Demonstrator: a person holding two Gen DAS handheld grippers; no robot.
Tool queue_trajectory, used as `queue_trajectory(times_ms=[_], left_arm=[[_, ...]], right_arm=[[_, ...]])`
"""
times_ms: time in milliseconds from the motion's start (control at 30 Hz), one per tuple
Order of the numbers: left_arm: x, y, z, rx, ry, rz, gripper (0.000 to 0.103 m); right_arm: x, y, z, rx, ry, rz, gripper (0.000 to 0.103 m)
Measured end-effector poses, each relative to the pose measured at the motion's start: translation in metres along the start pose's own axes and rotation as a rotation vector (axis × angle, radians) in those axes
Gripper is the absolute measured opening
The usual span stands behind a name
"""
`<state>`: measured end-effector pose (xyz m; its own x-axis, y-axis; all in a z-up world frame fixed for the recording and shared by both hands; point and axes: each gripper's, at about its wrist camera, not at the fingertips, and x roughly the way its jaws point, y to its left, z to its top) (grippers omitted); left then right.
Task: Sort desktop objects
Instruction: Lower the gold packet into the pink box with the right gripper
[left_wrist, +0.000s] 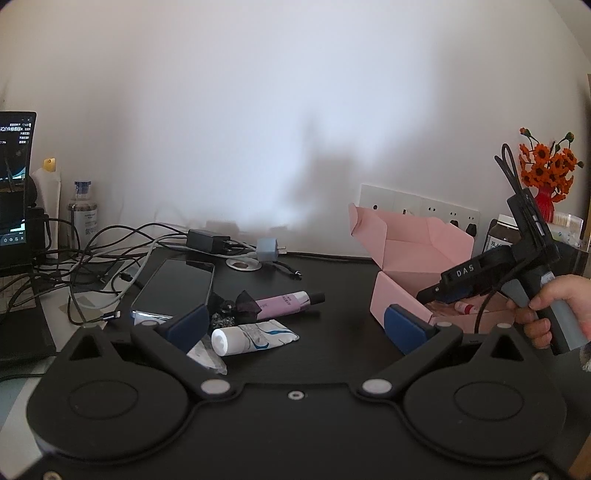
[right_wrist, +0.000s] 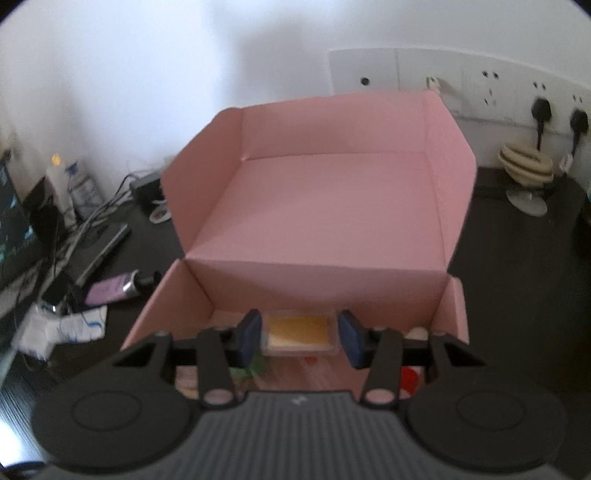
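A person's two handheld grippers work over a dark bench (left_wrist: 343, 280) strewn with toiletries and cables. The right gripper (right_wrist: 300, 338) reaches down into an open pink box (right_wrist: 325, 206) at the right of the bench, its jaws part open on either side of a clear case with a yellow insert (right_wrist: 301, 332); the blue pads stand at the case's two ends, but whether they press on it cannot be told. The case sits inside the box at its near end, just short of the raised lid, with blurred red and green items below it. From the left wrist view, a hand (left_wrist: 550, 310) grips the right gripper's grey handle as its nose dips into the box. The left gripper (left_wrist: 295, 325) hovers low at the near edge of the bench with its jaws wide open and nothing between them. Ahead of it, to the left, lie a white tube with blue marbling (left_wrist: 255, 338), a lilac tube with a black cap (left_wrist: 288, 302), a black bow (left_wrist: 245, 304) and a phone (left_wrist: 175, 286) lying flat. Further back sit a black charger (left_wrist: 207, 240) and a tangle of cables (left_wrist: 99, 258). Orange flowers in a red vase (left_wrist: 546, 173) stand at the far right, by a row of wall sockets (left_wrist: 417, 206).
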<state>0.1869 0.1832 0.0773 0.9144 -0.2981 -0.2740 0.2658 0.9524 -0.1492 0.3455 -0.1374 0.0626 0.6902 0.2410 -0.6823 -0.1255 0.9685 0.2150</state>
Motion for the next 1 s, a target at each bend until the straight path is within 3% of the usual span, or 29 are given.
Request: queue_trajectory(times_ms=[300, 467, 567, 833, 1000], left_arm=[[0.0, 0.0, 0.0, -0.003, 0.004, -0.004, 0.103], [0.0, 0.001, 0.0, -0.002, 0.003, -0.005, 0.103], [0.0, 0.001, 0.0, -0.002, 0.003, -0.004, 0.103], [0.001, 0.0, -0.001, 0.002, 0.004, 0.001, 0.103], [0.001, 0.001, 0.0, -0.005, 0.006, 0.004, 0.103]], right_arm=[[0.005, -0.001, -0.004, 0.059, 0.011, 0.01, 0.045], [0.003, 0.004, -0.007, 0.013, -0.007, -0.001, 0.047], [0.001, 0.006, -0.007, 0.011, -0.009, 0.007, 0.061], [-0.024, 0.018, -0.011, -0.029, -0.086, 0.021, 0.078], [-0.052, 0.028, -0.023, -0.107, -0.211, 0.005, 0.094]])
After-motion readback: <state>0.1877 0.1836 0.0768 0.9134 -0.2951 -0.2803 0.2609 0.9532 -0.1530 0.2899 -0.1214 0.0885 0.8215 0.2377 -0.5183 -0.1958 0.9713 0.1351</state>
